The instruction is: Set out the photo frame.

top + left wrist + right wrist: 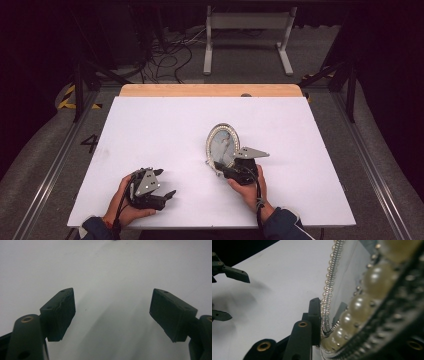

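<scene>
High view: right tool (231,169) clamps lower rim of oval pearl-trimmed frame (222,143), mid-surface (165,120), tilted upright. Left tool (161,187) wide, empty, near front edge. Keep grip firm; beaded rim looks slippery.

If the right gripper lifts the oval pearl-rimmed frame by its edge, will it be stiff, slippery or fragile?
The oval frame looks rigid, so it should probably lift as one piece. Its beaded pearl rim is rounded and glossy, so the right gripper, clamped on the lower edge, might slip. The shiny glass-like centre suggests it is fragile, and it could swing when held so low.
</scene>
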`<action>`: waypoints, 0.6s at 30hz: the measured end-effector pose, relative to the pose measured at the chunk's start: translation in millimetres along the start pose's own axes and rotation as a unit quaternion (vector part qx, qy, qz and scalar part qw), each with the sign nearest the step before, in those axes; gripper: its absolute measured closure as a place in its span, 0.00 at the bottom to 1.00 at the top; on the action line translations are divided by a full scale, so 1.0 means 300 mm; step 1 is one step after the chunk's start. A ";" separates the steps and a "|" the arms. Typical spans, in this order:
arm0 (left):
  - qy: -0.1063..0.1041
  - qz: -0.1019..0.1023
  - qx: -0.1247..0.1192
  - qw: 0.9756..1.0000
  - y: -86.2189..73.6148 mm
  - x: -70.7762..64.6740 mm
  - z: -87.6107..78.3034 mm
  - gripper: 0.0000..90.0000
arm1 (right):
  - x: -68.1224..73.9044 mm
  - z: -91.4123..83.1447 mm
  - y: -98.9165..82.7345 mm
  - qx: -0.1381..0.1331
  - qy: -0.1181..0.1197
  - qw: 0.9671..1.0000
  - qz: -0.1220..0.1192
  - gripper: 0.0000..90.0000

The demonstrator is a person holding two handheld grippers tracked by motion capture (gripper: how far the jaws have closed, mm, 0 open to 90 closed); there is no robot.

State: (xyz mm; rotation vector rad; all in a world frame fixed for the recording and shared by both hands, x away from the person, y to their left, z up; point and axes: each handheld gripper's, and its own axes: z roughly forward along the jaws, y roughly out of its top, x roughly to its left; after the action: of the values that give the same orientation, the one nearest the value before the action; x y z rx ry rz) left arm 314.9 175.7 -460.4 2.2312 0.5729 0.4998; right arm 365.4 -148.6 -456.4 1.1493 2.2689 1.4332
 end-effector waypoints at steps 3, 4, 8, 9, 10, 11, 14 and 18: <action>0.000 -0.002 -0.001 1.000 0.000 0.000 -0.001 0.24 | -0.009 -0.004 0.001 0.005 0.016 1.000 0.005 0.88; 0.000 -0.002 -0.001 1.000 0.000 0.001 -0.001 0.24 | -0.013 -0.005 0.001 0.007 0.021 1.000 0.004 0.88; -0.002 -0.001 0.002 1.000 0.001 -0.002 0.002 0.24 | -0.024 -0.013 0.005 0.019 0.039 0.999 0.001 0.89; -0.003 -0.001 0.001 1.000 0.001 -0.003 0.003 0.24 | -0.027 -0.016 0.006 0.022 0.044 0.999 0.000 0.89; -0.003 -0.001 0.001 1.000 0.002 -0.003 0.002 0.24 | -0.030 -0.017 0.006 0.023 0.047 0.999 -0.002 0.89; -0.004 -0.001 0.000 1.000 0.003 -0.003 0.003 0.24 | -0.031 -0.019 0.006 0.025 0.048 0.999 -0.001 0.89; -0.005 -0.002 -0.003 1.000 0.010 -0.002 0.002 0.23 | -0.029 -0.022 0.006 0.028 0.043 0.999 -0.006 0.87; -0.011 -0.002 -0.008 1.000 0.031 0.008 0.022 0.23 | -0.018 -0.041 0.012 0.031 0.022 0.999 -0.026 0.78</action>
State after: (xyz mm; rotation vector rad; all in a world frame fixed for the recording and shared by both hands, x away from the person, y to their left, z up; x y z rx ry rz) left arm 322.6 167.5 -457.1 2.2176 0.5600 0.4751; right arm 364.0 -159.7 -448.4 1.0775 2.3704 1.3909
